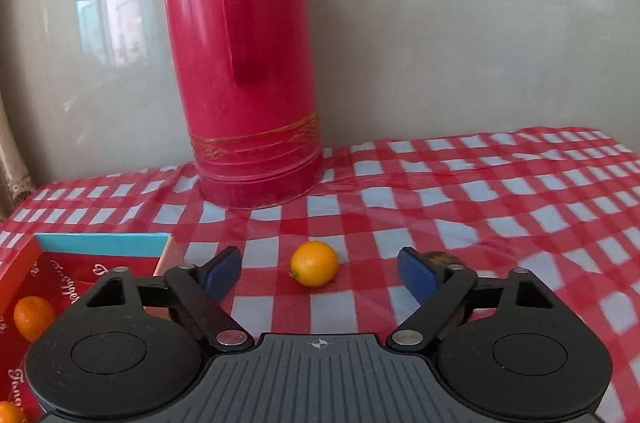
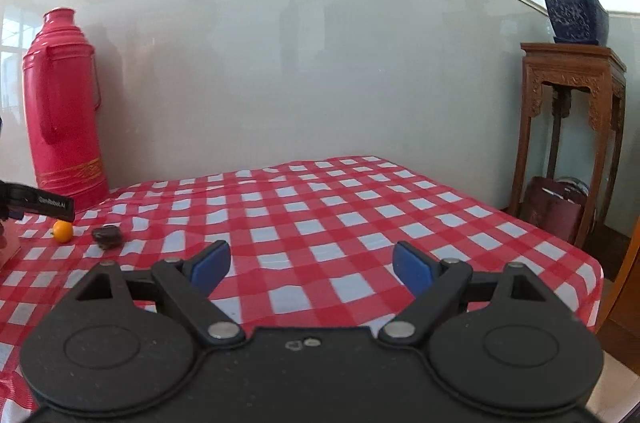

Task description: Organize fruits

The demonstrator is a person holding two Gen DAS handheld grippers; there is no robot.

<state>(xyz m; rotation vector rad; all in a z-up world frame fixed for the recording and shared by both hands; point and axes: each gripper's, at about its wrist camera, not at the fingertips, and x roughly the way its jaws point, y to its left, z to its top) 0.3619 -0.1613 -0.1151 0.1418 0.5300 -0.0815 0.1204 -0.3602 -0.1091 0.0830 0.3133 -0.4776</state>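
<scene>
Left hand-held gripper (image 1: 318, 269): jaws spread wide, nothing between the blue pads (image 1: 222, 273); hovers low over the desk (image 1: 500, 207), pointed toward the back wall.
Target fruit: small orange citrus (image 1: 314, 263) on the checked cloth, dead ahead and centred in the gap between the pads, just beyond the tips. Nearly round, long axis slightly across the jaw line, stem nub at its lower left.
Nearer arm: the left, by a clear margin; from the right wrist view the same fruit sits far off to the left, well apart.
Right hand-held gripper (image 2: 310, 267): also open and empty, over a bare stretch of cloth, facing the wall.
Box: red box with a blue inner edge (image 1: 102, 243) just left of the left hand-held gripper, partly hidden by its body; two oranges (image 1: 33, 317) already lie inside. Judged destination for the fruit.
Dark object: brownish lump (image 2: 107, 237) near the right of the citrus, peeking behind the right pad in the left wrist view; kind cannot be told.
Obstacles: red thermos (image 1: 244, 63) stands upright behind the citrus, apart from it; a forward overshoot could nudge it. Path straight ahead looks open.
Background: carved wooden stand (image 2: 568, 127) with potted plant (image 2: 576, 7), beyond the desk, irrelevant.
</scene>
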